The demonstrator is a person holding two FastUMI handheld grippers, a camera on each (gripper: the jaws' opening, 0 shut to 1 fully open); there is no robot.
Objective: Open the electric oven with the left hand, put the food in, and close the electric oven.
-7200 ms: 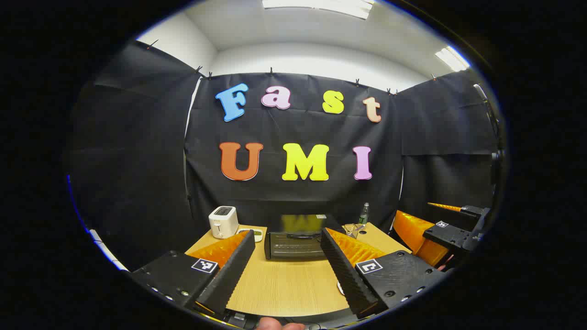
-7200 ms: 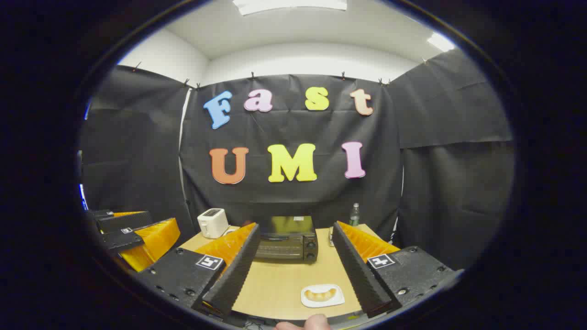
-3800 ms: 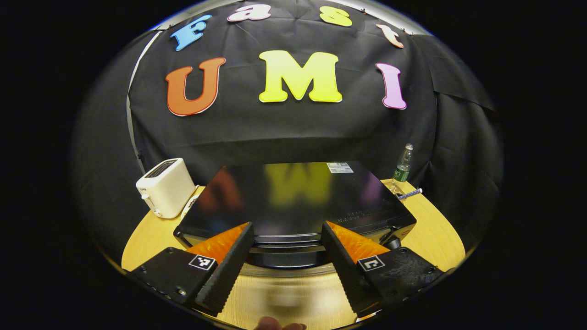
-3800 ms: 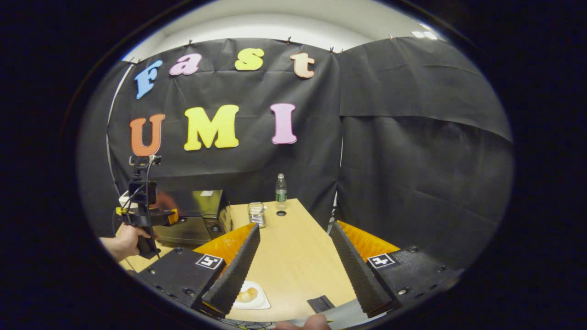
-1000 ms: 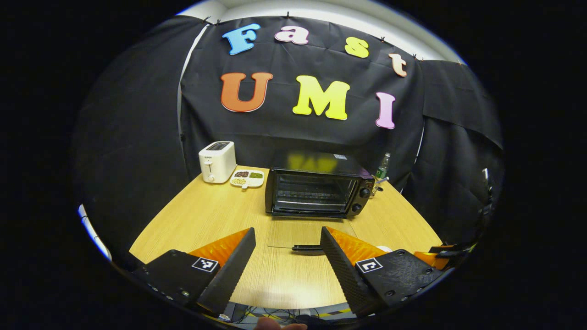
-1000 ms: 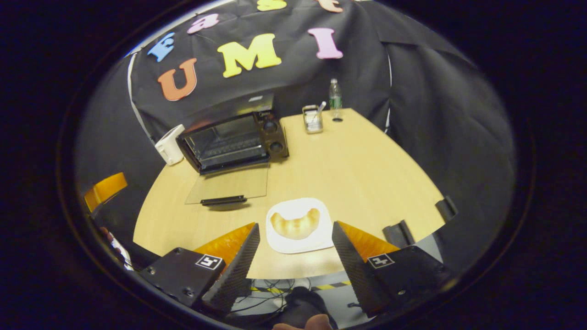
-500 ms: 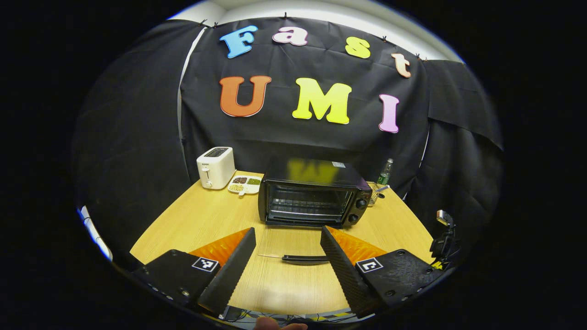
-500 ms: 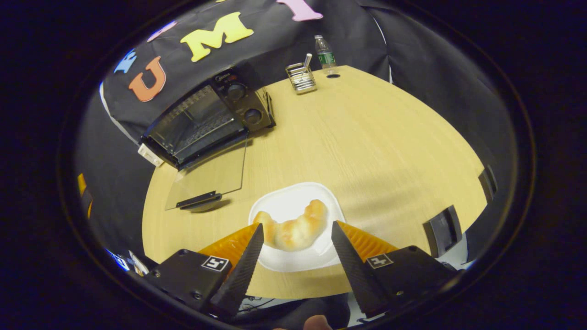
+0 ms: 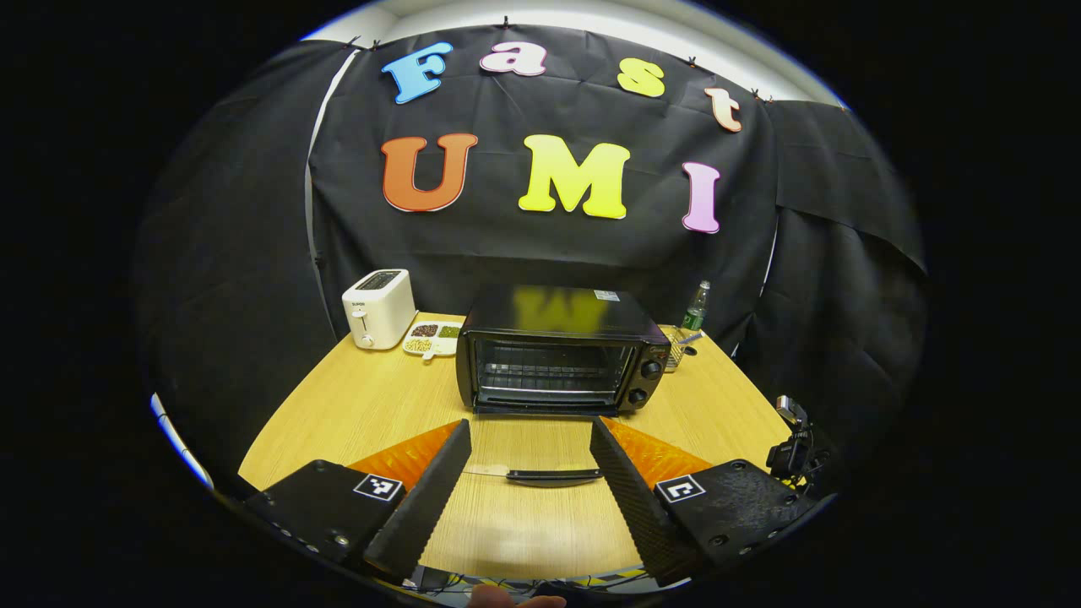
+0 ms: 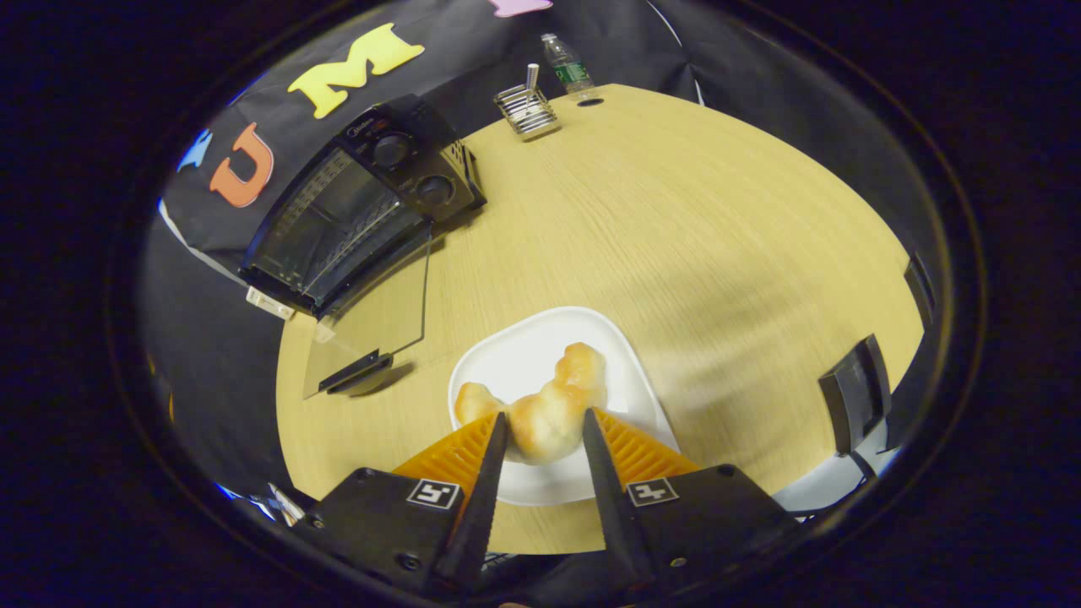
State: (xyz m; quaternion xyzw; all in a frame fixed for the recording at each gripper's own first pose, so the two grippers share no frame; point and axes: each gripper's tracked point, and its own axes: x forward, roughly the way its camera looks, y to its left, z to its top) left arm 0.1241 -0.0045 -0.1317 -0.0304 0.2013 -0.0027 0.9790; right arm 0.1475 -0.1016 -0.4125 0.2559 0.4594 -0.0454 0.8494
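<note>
Pickup step: right gripper (image 10: pixel 540 435) jaws closing around croissant (image 10: pixel 540 409) on plate (image 10: pixel 524 355), contact uncertain; left gripper (image 9: pixel 530 473) spread, idle; next, carry into open oven (image 9: pixel 553 359).

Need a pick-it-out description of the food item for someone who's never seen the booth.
Start at the black electric oven with its glass door folded down onto the light wooden table. Nearer the table's front edge sits a white square plate. On it lies the golden-brown crescent-shaped croissant, the only bread there, between the right tongs.
</note>
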